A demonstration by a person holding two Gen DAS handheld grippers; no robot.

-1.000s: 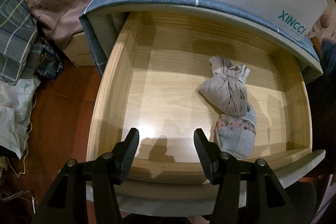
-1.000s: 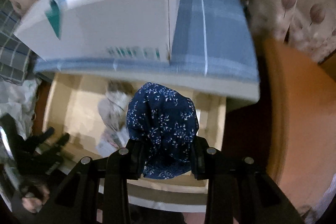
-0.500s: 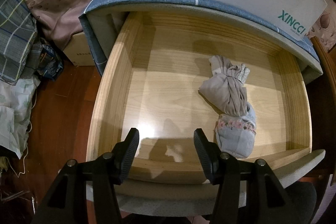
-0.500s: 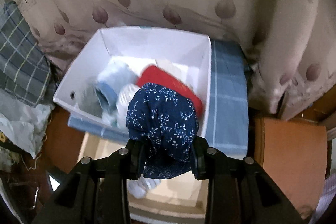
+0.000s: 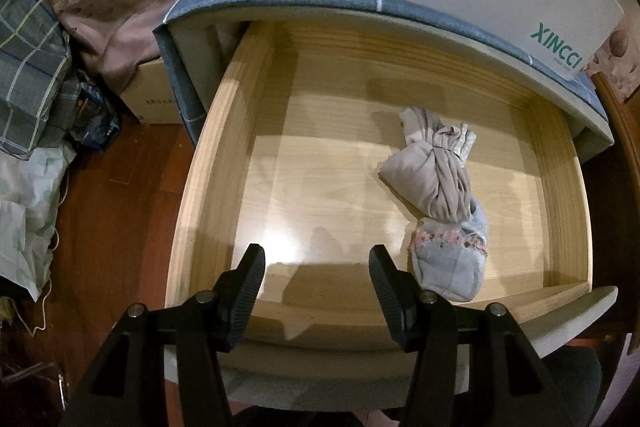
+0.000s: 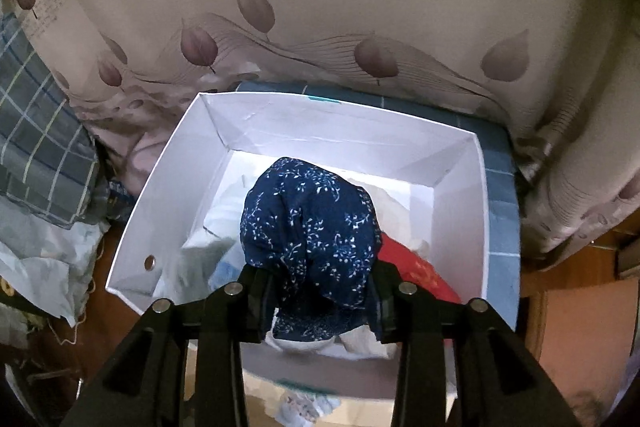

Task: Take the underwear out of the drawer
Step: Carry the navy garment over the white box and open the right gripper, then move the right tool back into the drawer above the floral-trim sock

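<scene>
Navy floral underwear [image 6: 310, 227] | between right fingers [image 6: 256, 297] (opening) | over box [image 6: 160, 195]

Count: 1 open wooden drawer [image 5: 208, 187], 2 rolled underwear bundles in it, beige [image 5: 430, 179] and grey-blue [image 5: 450, 267]; 1 white box [image 6: 460, 179]; 1 navy floral bundle [image 6: 310, 227]; 2 grippers

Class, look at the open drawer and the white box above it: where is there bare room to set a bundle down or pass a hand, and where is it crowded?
Drawer: bare floor along the left wall and the back; two bundles, the beige bundle and the pale blue bundle, crowd the right front. White box: bare strip by its far wall; the near part is piled with clothes.
</scene>
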